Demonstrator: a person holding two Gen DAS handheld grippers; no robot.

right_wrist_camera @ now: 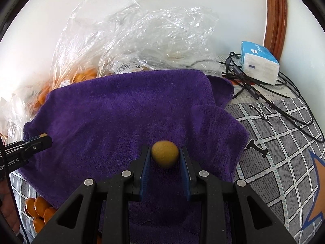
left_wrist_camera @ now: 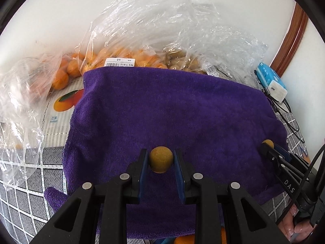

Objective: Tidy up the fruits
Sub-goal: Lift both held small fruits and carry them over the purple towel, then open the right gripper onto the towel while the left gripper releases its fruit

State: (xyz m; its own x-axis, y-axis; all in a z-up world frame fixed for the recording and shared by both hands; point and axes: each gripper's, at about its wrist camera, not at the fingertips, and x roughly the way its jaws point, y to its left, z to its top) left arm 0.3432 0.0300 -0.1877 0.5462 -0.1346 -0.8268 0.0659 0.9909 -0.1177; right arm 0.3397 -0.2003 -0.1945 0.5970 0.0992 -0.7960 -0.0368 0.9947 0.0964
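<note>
- The left gripper's fingers pinch a small round brown-yellow fruit from both sides, their blue pads pressed against it.
- The right gripper's fingers likewise clamp a second round fruit of the same dull colour (both look like longans, though the skin detail is too soft to be certain).
- Both fruits hang just above a purple towel that is spread over a grey checked cloth.
- From the left wrist camera, the right gripper shows at the right edge with its fruit at the tip; from the right wrist camera, the left gripper pokes in at the left edge, above the towel.
- Behind the towel, against the white wall, lie crumpled clear plastic bags; one holds small orange fruits, and another beside it holds brownish ones.
- More orange fruits sit at the near left edge of the towel, partly hidden.
- To the right, a blue-and-white tissue pack rests among tangled black cables, near a brown wooden frame.
</note>
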